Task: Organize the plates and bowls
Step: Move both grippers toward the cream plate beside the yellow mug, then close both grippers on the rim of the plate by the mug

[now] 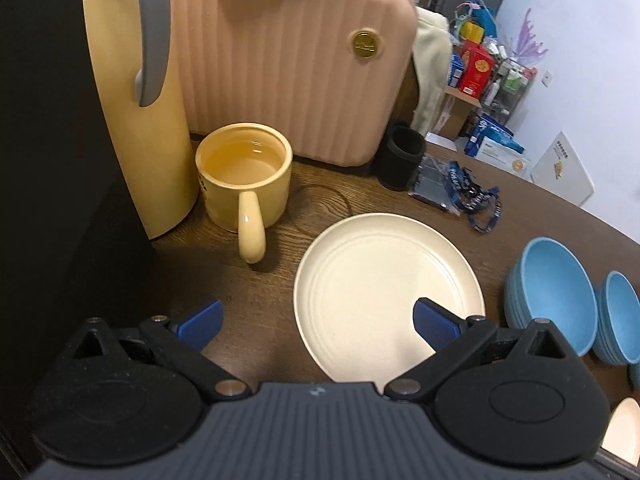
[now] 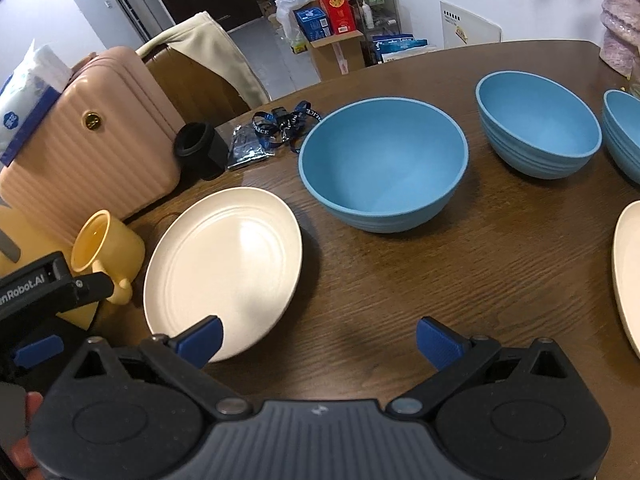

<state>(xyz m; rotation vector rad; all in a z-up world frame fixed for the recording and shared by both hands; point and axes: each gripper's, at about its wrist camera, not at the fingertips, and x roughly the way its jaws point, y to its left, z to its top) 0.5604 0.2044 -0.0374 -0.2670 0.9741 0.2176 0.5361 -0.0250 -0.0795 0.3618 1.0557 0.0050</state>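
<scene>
1. Currently the left claw is spread wide, empty, over the near edge of the cream plate on the bench.
2. Right claw gapes empty too, plate to its left.
3. Three blue bowls stand apart behind.

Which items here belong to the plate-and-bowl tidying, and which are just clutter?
Job: cream plate, second cream plate, large blue bowl, second blue bowl, third blue bowl.
Clutter: yellow mug, yellow flask, pink case, lanyard, black cup.
</scene>
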